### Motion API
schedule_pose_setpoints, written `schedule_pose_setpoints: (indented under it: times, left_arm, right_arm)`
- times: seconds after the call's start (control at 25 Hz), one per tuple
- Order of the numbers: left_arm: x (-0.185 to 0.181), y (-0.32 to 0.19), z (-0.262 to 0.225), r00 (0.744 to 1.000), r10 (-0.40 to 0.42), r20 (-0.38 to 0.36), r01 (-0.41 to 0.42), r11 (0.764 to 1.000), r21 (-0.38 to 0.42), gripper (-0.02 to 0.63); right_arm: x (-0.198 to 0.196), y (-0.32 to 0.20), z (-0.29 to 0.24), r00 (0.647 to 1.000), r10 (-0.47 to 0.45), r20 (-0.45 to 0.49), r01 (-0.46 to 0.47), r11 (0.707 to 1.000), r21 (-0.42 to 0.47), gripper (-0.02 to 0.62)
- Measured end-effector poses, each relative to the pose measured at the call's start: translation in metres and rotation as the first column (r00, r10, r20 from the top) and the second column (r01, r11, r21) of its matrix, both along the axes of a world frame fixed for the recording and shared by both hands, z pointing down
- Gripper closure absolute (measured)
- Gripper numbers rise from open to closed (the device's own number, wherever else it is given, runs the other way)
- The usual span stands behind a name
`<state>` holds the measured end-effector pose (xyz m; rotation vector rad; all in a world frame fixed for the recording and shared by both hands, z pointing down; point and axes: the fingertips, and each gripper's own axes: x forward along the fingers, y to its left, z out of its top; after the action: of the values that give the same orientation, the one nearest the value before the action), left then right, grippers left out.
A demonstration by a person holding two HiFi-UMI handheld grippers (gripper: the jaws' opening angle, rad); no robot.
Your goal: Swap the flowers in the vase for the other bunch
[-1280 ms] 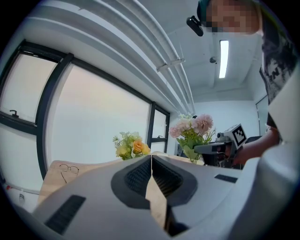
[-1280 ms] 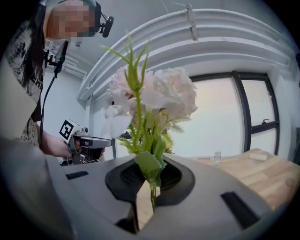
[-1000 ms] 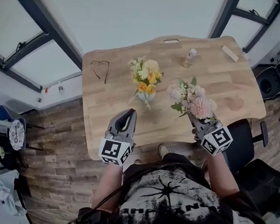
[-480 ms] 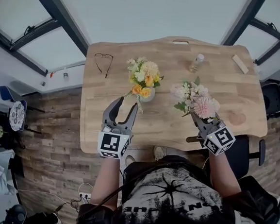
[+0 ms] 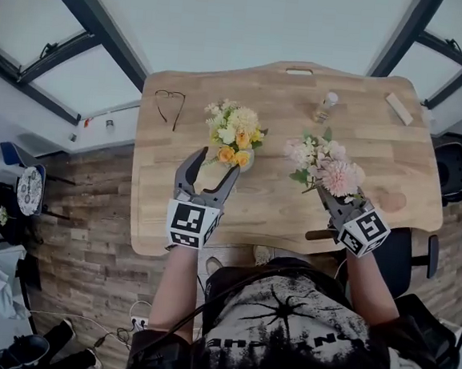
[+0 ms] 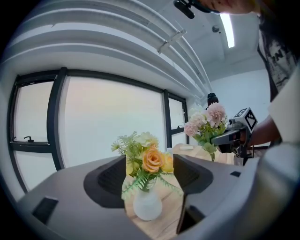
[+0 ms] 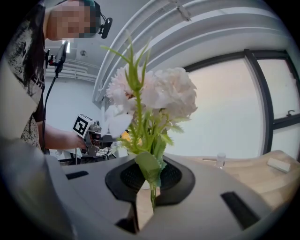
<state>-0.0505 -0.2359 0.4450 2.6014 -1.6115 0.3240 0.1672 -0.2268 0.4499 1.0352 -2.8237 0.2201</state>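
Scene: A person stands at a wooden table (image 5: 287, 96) with a gripper in each hand, partway through a flower swap.

Left gripper (image 5: 213, 170): Its jaws have just been opening and now stand wide apart, with nothing pressed between the pads. In the left gripper view the vase (image 6: 147, 205) and the yellow bunch (image 6: 147, 159) sit framed in the gap. The head view puts the tips just short of the vase.

Right gripper (image 5: 328, 200): The jaws are clamped tight on the green stems of the pink bunch (image 5: 325, 165). It is held upright above the table, right of the vase and clear of it.

Vase: Small, white and upright near the middle of the table, with the yellow bunch in it.

Step in hand: By the look of it, the left gripper is reaching in to take the yellow bunch out.

How to do it well: Carry the open jaws past the vase's mouth and close on the gathered stems just above the rim, not on the blooms. Then lift straight up so the stems slide free without dragging the vase.

Risk: The vase looks light, so a slanted pull or a knock from a jaw could tip it.

Pink bunch: Best kept off to the side until the vase is empty.

Also on the table: glasses (image 5: 169, 106), a small bottle (image 5: 326, 104) and a wooden block (image 5: 400, 108), all well apart from the work.
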Motion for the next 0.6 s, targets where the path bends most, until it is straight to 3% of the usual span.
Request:
schedule_pose_setpoints:
  times: [0.44, 0.6]
  left_arm:
    - [0.013, -0.012, 0.015, 0.999, 0.048, 0.025, -0.047, 0.999, -0.027, 0.301]
    - [0.014, -0.012, 0.011, 0.998, 0.047, 0.03, -0.047, 0.999, -0.005, 0.426]
  right_arm:
    - [0.002, -0.009, 0.009, 1.0, 0.009, 0.0, -0.009, 1.0, -0.022, 0.561]
    - [0.002, -0.013, 0.009, 1.0, 0.012, 0.001, -0.012, 1.0, -0.023, 0.561]
